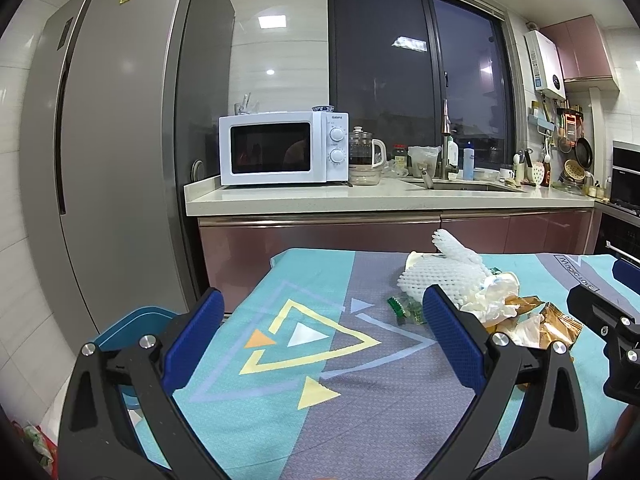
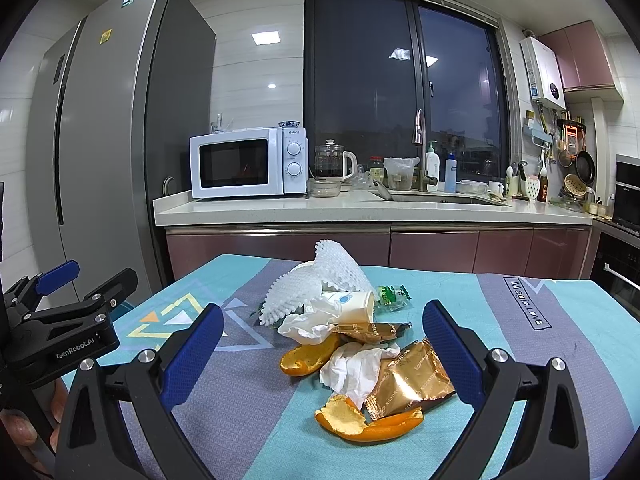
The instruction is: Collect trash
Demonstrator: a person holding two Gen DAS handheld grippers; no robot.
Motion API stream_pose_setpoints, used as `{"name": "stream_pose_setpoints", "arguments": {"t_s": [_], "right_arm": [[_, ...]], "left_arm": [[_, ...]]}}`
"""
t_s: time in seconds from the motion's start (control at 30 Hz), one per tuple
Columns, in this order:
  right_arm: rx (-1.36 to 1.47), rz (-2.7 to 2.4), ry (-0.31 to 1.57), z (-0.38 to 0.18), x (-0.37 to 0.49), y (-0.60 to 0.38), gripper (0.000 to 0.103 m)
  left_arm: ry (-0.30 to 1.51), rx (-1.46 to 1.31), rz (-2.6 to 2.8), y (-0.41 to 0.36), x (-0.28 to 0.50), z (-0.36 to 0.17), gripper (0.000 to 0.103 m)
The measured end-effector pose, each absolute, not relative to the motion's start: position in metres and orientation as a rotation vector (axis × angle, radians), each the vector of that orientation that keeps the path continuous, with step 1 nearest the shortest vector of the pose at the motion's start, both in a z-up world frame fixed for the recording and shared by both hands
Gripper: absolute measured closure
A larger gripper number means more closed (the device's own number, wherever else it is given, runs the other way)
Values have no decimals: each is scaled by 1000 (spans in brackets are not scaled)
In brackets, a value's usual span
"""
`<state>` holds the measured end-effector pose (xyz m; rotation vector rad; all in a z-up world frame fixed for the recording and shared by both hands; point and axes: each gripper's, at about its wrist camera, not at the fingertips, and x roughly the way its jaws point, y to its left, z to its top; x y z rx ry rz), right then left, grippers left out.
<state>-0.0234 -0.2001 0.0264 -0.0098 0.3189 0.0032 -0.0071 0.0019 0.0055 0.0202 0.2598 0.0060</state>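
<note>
— Both jaws spread wide, nothing between them: left gripper [image 1: 323, 334] over bare tablecloth [image 1: 280, 408], right gripper [image 2: 322, 340] over the trash pile [image 2: 352, 340].

— And the trash?

— Heaped on the tablecloth, toward the counter [image 2: 360, 208] side of the right gripper. White foam fruit net [image 2: 320, 280] at the far end of the pile, draped over a tipped paper cup [image 2: 356, 306]. Just right of the cup, a small green wrapper [image 2: 390, 294]. Nearer than the cup, crumpled white tissue [image 2: 356, 368], gold foil packets [image 2: 412, 384] and orange peel [image 2: 372, 424], all touching or overlapping.

— From the left wrist?

— Same pile to the right of the left gripper, partly hidden behind its right finger [image 1: 452, 336]. Blue bin rim [image 1: 136, 320] beyond the tablecloth's left edge, partly hidden by the left finger. Contents not visible.

— Hands?

— Only a bit of one hand [image 2: 24, 428] under the left gripper, bottom left in the right wrist view.
</note>
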Motion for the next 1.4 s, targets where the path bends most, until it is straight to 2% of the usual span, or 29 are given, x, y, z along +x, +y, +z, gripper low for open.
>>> {"name": "stream_pose_setpoints", "arguments": {"t_s": [0.97, 1.4], "right_arm": [[17, -2, 343, 22, -14, -216, 7], [73, -53, 445, 4, 1, -255, 7]], "left_arm": [[282, 39, -47, -9, 9, -6, 5], [365, 71, -171, -39, 28, -22, 5]]}}
